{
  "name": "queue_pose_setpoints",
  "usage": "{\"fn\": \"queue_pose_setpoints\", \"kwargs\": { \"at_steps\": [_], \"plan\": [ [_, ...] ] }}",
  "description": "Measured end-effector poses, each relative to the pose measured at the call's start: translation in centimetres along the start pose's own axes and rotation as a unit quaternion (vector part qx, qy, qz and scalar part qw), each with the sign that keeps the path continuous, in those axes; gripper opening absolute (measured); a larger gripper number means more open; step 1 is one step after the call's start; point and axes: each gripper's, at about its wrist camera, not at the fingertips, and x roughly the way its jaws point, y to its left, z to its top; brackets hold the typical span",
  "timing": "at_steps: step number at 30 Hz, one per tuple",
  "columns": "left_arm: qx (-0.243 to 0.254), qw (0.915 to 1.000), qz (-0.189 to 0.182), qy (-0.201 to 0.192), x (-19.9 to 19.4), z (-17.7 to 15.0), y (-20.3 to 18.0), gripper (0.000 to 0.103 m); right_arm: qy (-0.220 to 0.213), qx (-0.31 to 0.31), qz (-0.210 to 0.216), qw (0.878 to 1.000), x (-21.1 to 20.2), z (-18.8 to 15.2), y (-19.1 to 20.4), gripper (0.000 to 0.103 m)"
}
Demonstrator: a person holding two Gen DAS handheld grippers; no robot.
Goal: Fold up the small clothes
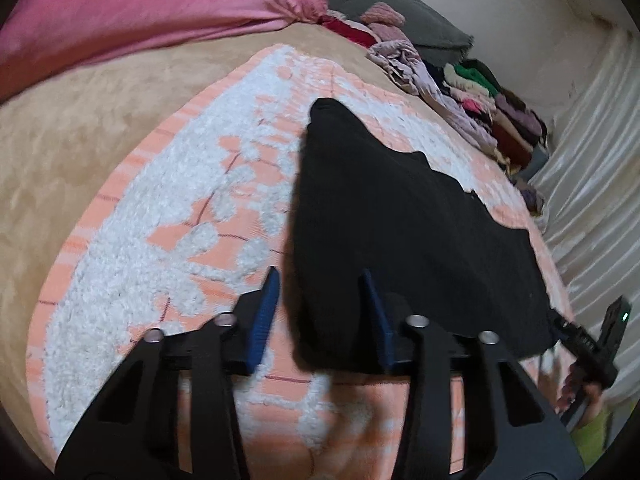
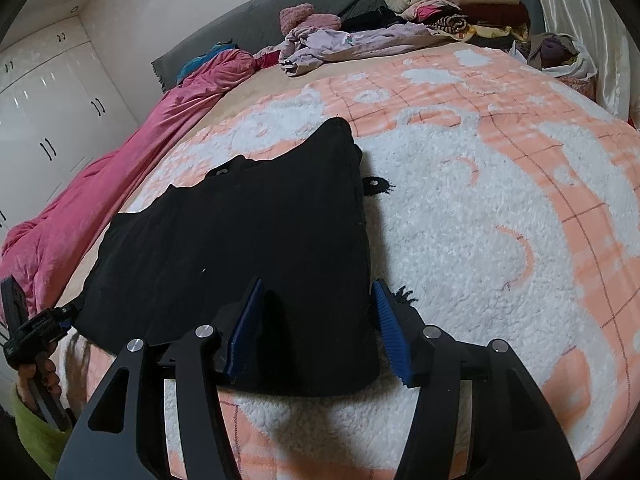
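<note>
Black garment (image 1: 408, 240) lies flat on the peach-and-white blanket (image 1: 160, 240), spread for folding; left gripper (image 1: 320, 312) and right gripper (image 2: 320, 320) straddle its near corners, fingers apart, unclamped.

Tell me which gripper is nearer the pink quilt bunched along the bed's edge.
Left. The left gripper works the black garment's corner on the pink quilt's side; the right gripper is at the opposite corner.
</note>
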Motion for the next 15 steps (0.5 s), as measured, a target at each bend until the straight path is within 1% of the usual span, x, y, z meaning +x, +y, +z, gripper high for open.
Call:
{"fn": "queue_pose_setpoints", "kwargs": {
  "at_steps": [2,4,5,7,8,9,11,13,15],
  "plan": [
    [0.012,0.9999,0.006,0.0,0.1,-0.1,-0.5,0.02,0.0,0.002,-0.002,1.0,0.0,0.0,-0.1,0.054],
    [0.017,0.9998,0.007,0.0,0.2,-0.2,-0.6,0.014,0.0,0.007,0.0,1.0,0.1,0.1,-0.3,0.049],
    [0.018,0.9998,0.006,0.0,0.2,-0.2,-0.7,0.013,0.001,0.006,0.007,1.0,0.3,0.2,-0.3,0.042],
    [0.021,0.9997,0.006,-0.007,-0.2,-0.2,-0.7,0.011,0.0,-0.002,0.009,1.0,0.3,0.3,-0.1,0.032],
    [0.021,0.9997,0.005,-0.009,-0.3,-0.2,-0.8,0.01,-0.001,-0.006,0.008,1.0,0.3,0.3,0.0,0.02],
    [0.022,0.9997,0.002,-0.014,-0.6,-0.3,-0.8,0.01,-0.005,-0.008,0.007,1.0,0.1,0.4,0.0,0.015],
    [0.021,0.9996,-0.006,-0.02,-1.3,-0.4,-0.8,0.01,-0.014,-0.001,0.012,1.0,-0.5,0.7,-0.2,0.01],
    [0.02,0.9994,-0.012,-0.024,-1.9,-0.6,-0.7,0.01,-0.019,-0.006,0.013,1.0,-1.4,0.8,-0.3,0.009],
    [0.021,0.9996,-0.007,-0.015,-2.0,-1.0,-0.6,0.01,-0.016,-0.016,0.005,1.0,-1.6,0.6,-0.4,0.009]
  ]
}}
